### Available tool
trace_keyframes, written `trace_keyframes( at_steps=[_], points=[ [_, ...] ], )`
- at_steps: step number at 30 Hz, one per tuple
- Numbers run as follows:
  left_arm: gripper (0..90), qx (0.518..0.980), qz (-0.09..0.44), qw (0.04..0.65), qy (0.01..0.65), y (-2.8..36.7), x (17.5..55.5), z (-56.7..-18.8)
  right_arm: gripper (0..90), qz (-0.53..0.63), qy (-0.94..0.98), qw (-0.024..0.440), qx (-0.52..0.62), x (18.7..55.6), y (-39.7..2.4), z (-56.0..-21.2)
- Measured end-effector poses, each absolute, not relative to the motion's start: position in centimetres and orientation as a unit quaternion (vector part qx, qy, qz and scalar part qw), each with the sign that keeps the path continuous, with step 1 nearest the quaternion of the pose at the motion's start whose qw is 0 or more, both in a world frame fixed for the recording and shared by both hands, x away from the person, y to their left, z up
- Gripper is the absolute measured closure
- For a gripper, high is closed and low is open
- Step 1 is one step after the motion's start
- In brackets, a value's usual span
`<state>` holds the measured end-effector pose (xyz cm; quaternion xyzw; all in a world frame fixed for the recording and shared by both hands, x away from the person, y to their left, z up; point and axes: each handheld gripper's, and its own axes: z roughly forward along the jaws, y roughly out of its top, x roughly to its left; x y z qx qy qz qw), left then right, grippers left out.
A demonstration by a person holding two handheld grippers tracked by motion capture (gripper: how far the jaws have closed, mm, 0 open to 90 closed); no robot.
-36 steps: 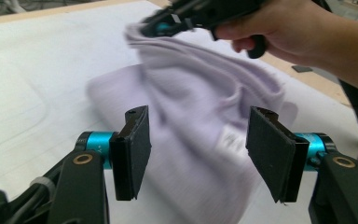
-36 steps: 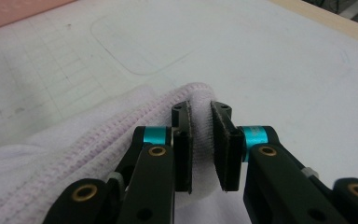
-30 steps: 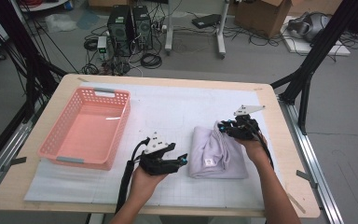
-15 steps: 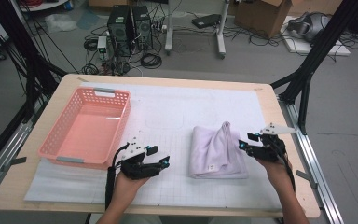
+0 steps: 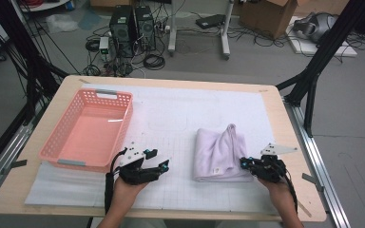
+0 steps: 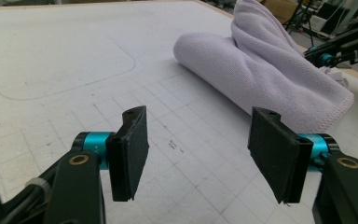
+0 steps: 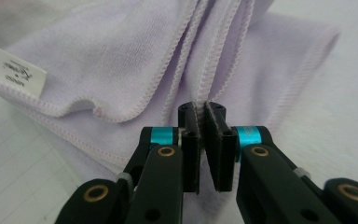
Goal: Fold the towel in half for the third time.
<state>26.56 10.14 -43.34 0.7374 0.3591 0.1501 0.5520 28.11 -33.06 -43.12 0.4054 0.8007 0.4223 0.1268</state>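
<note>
Lilac towel (image 5: 218, 153) edge is pinched in the right gripper (image 5: 244, 164); left gripper (image 5: 164, 166), jaws apart, waits beside the towel.

Both grippers are built of black links, with brass-coloured pivot pins and teal collars behind flat black pads. The left gripper (image 5: 163, 159) is trailed by a black cable, and the right gripper (image 5: 244, 164) is topped by a grey three-cornered plate. Both forearms are seen bare, without sleeves.

Wood table (image 5: 285, 114) w/ white mat (image 5: 180, 114); basket (image 5: 88, 130), towel (image 5: 218, 152) on it.
</note>
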Motion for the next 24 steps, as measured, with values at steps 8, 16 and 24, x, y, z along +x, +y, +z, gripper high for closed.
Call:
trace_keyframes(
  at_steps=[8, 16, 24],
  points=[
    [38.3, 0.734, 0.152, 0.554, 0.361, 10.1, 26.5, -43.4, 65.0, 0.387, 0.780, 0.176, 0.458, 26.2, -34.8, -41.9],
    [38.3, 0.735, 0.145, 0.553, 0.363, 10.0, 26.6, -43.6, 60.1, 0.436, 0.769, 0.159, 0.440, 26.8, -33.3, -41.5],
    [38.3, 0.737, 0.141, 0.552, 0.363, 9.8, 26.5, -43.9, 86.9, 0.422, 0.779, 0.135, 0.443, 27.2, -32.7, -42.2]
  ],
)
